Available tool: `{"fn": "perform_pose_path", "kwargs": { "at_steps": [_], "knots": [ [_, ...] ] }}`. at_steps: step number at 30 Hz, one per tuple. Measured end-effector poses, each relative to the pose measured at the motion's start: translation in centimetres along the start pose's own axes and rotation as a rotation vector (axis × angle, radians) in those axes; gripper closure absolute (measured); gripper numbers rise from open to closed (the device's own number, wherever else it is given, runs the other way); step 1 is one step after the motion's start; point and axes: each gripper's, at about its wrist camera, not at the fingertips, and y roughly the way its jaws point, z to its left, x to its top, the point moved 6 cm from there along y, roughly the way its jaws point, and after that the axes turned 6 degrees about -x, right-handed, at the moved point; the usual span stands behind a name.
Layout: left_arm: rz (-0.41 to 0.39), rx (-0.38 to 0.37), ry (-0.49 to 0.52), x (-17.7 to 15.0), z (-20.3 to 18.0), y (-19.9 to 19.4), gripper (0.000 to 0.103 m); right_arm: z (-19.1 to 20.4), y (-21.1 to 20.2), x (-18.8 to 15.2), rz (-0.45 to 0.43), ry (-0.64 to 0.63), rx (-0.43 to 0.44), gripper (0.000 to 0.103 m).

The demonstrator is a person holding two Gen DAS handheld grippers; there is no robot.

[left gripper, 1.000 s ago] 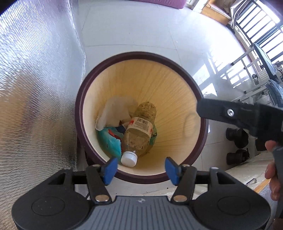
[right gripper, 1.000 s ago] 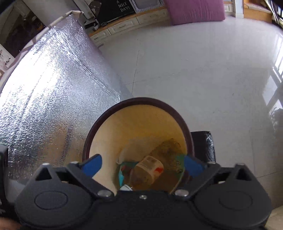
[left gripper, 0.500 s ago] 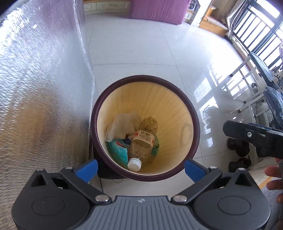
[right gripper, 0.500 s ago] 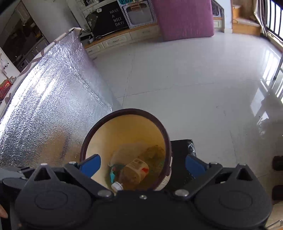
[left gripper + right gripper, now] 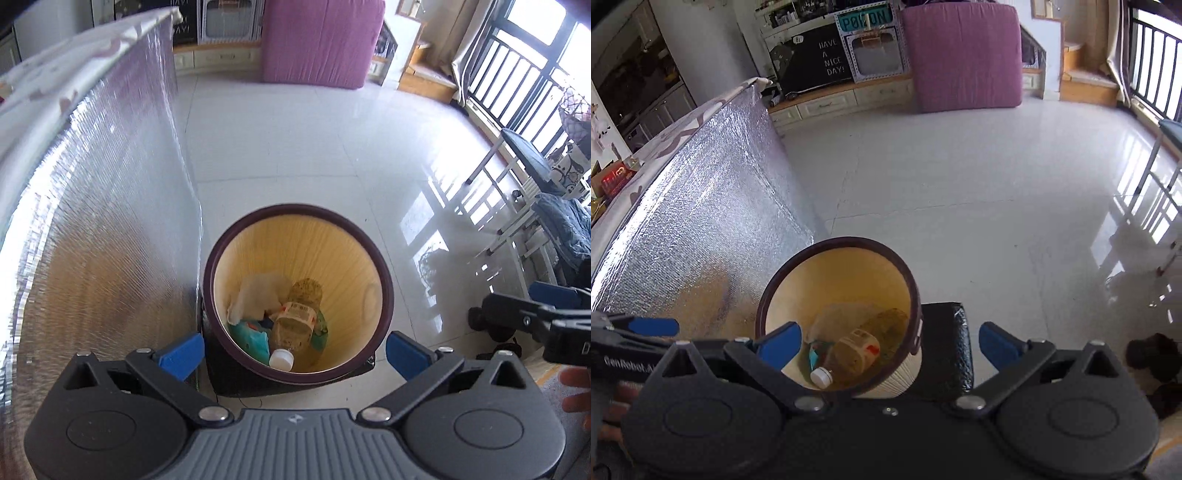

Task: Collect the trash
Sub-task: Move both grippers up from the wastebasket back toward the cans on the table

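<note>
Two hand-held grippers spread wide (both empty), left [image 5: 293, 350], right [image 5: 889, 347], labelled bottle [image 5: 293, 323] in bin [image 5: 384, 295], "HAVE A NICE DAY!" board [image 5: 816, 62].

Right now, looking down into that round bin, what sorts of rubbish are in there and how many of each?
Plastic bottle, white cap on: 1
Crumpled white paper: 1
Teal wrapper: 1
Total seen in the bin: 3
A scrap of green shows beside the bottle; I cannot tell whether it is a separate piece. Both tongs are open and carry nothing.
</note>
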Motion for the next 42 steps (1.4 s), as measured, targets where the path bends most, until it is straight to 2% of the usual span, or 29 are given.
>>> {"fn": "perform_pose_path", "kwargs": {
  "at_steps": [12,26,33,42],
  "knots": [
    [-0.083,-0.009,0.051,-0.9,-1.9,-5.0,0.0,-0.7,-5.1,-1.3,-0.059,-0.014,-0.035,0.0],
    [-0.213,-0.021,0.054,-2.2,-1.3,-12.2,0.0,1.4,-11.0,-2.0,-0.158,-0.029,-0.057,0.0],
    [-0.284,-0.026,0.042,-3.4,0.2,-16.0,0.0,4.1,-13.7,-2.1,-0.208,-0.048,-0.057,0.0],
    [-0.373,0.013,-0.032,-4.5,5.3,-20.0,0.0,9.2,-15.3,-1.5,-0.255,-0.08,-0.01,0.0]
  ]
}}
